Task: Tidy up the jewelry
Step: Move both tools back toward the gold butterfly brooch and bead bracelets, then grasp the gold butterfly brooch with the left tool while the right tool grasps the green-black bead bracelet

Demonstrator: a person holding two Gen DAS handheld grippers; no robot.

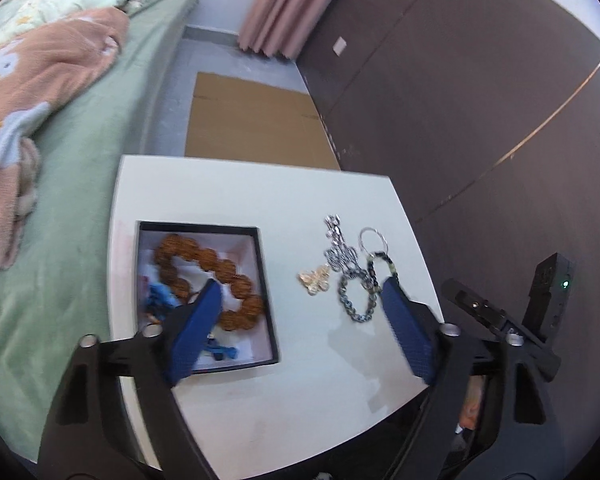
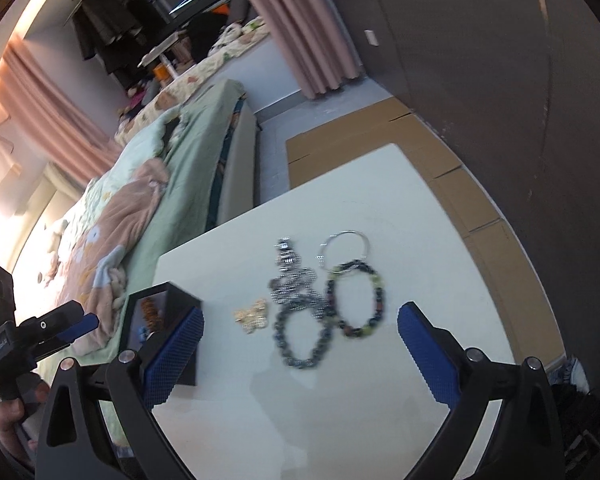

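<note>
Beyond my spread right gripper (image 2: 300,350) lie bracelets (image 2: 302,336); left gripper (image 1: 302,318), spread too, shows box (image 1: 266,280) beads (image 1: 220,268), perhaps wooden.

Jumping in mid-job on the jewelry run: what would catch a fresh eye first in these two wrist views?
First, the cluster of loose jewelry on the white table: a gold butterfly piece, a silver chain, a grey bead bracelet and a thin ring hoop. Left of it sits the open black box holding a brown bead bracelet. Both the left gripper and right gripper hover open and empty.
</note>
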